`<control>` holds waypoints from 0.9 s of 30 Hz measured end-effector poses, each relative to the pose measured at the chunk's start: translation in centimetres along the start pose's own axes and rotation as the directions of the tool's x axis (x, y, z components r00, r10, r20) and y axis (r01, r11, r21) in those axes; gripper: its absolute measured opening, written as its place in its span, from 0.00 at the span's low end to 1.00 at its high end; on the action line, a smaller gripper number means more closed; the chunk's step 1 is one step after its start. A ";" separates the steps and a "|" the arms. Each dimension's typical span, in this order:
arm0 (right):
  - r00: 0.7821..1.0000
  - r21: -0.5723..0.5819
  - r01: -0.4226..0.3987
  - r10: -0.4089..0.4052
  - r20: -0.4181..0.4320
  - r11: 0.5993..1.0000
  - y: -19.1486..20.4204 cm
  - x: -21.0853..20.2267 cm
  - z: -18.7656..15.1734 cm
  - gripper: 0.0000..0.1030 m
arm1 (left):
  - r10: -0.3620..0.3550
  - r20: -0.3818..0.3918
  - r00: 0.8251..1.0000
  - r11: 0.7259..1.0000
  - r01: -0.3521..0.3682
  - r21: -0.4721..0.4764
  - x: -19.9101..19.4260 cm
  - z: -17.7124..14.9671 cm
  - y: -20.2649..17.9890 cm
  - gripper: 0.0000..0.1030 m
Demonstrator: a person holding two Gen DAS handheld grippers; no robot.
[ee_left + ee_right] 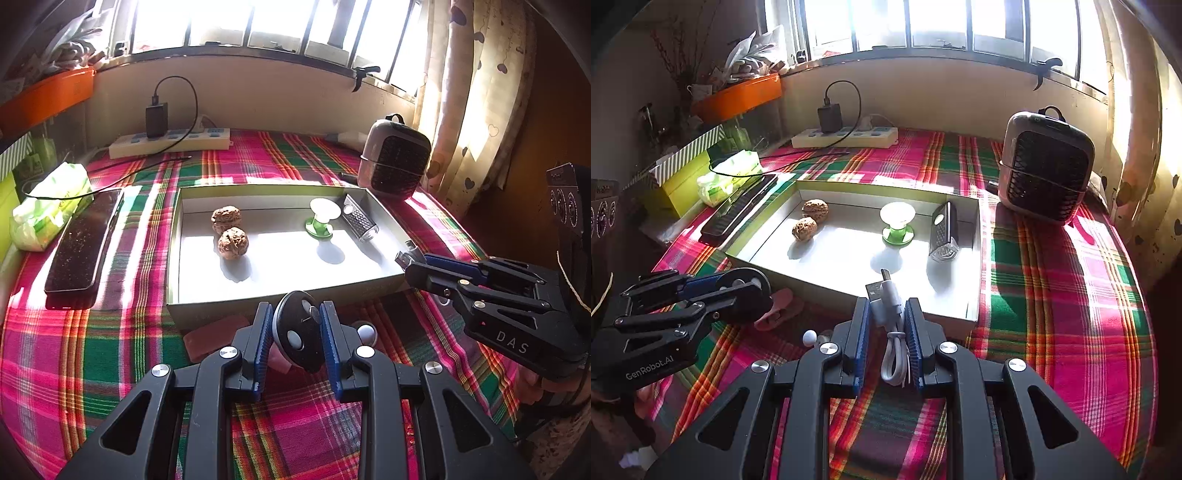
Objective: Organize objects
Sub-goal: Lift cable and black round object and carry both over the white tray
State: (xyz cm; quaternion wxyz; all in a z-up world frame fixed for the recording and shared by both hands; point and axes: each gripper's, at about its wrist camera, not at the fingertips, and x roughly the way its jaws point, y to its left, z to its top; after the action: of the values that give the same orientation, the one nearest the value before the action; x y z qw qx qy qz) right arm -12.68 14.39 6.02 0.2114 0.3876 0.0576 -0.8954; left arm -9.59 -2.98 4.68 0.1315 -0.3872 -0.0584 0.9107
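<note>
Box (173, 254) already holds two walnuts (229, 230), a green spool (320, 218) and a small grater (358, 218); my left tool (297, 334) grips a round black disc (301, 336), perhaps a fob, my right tool (886, 332) a coiled white cable (890, 325), both short of the box, unplaced.

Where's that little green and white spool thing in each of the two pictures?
Left wrist view: the green and white spool stands in the box, right of centre, beside the small grater.
Right wrist view: the spool stands mid-box, left of the grater.
Shared landmark: the two walnuts.
</note>
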 end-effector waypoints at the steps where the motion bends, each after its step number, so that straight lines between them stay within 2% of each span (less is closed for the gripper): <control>1: 1.000 0.000 -0.004 0.004 0.000 1.000 0.1 0.1 0.3 0.20 | -0.001 0.001 1.000 1.000 0.001 0.000 0.0 0.1 0.1 0.24; 13: 0.999 -0.003 -0.043 0.043 -0.027 0.999 1.1 3.6 3.9 0.20 | 0.049 0.025 0.998 0.998 -0.049 -0.026 1.1 2.2 2.4 0.24; 27: 0.993 -0.011 -0.077 0.076 -0.092 0.997 1.9 8.9 7.1 0.20 | 0.083 -0.018 0.996 0.995 -0.084 -0.054 4.3 3.4 4.6 0.24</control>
State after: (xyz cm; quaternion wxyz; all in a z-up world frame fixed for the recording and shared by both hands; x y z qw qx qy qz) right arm -22.05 7.78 4.69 0.2453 0.4284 0.0587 -0.8677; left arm -15.80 -6.20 3.16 0.0834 -0.3998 -0.0659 0.9104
